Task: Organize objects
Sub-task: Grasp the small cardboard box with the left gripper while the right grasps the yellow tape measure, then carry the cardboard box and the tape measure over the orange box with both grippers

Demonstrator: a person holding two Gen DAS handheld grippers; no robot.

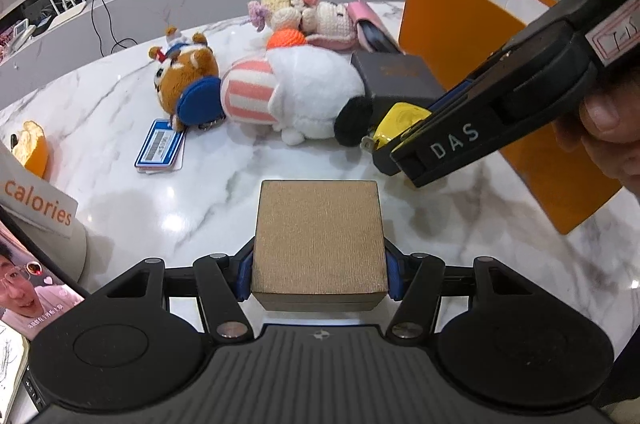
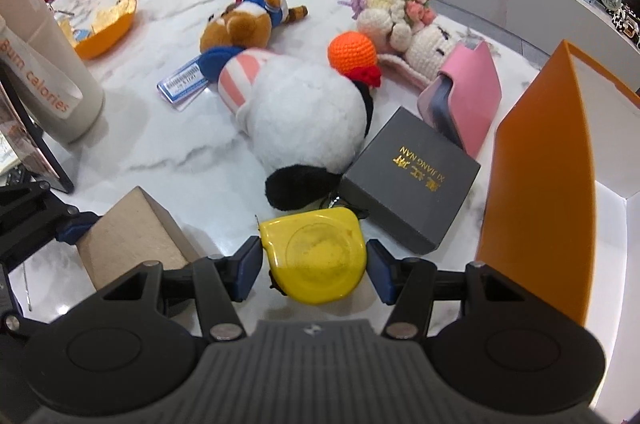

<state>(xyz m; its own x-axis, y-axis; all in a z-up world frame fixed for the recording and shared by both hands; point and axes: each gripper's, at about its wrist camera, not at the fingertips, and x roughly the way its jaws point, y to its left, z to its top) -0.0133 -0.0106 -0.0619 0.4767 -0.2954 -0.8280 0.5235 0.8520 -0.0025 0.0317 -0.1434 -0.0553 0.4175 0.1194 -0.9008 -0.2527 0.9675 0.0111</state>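
Left wrist view: tan box (image 1: 319,244) sits clamped between the left gripper (image 1: 318,278) fingers, over the marble surface (image 1: 200,192). Right gripper (image 2: 313,270) fingers flank the yellow tape measure (image 2: 316,256), pads touching its sides, beside the grey box (image 2: 412,180).

I read "DAS" in pale letters on the side of the right gripper (image 1: 404,144). The dark grey box (image 2: 412,180) carries gold "XI JIANG NAN" under Chinese characters. The beige bottle (image 2: 52,64) shows orange "Burn calories". The barcode on the blue tag (image 1: 160,148) is illegible.
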